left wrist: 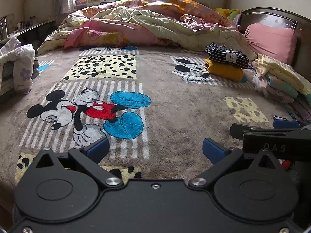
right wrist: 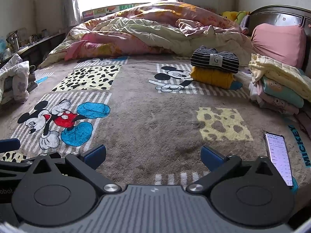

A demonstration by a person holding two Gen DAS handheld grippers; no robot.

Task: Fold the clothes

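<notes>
Both grippers [left wrist: 154,150] [right wrist: 153,155] gape, folded clothes [right wrist: 214,66] far ahead-right

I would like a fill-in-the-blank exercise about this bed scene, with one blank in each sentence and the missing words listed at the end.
1. The striped garment lies folded on top of a ____ one.
2. Both the left gripper and the right gripper are ____, holding nothing.
3. The pillow leaning against the headboard is ____.
4. Beside the right gripper, a ____ with a lit screen lies on the blanket.

Missing words: yellow; open; pink; phone
</notes>
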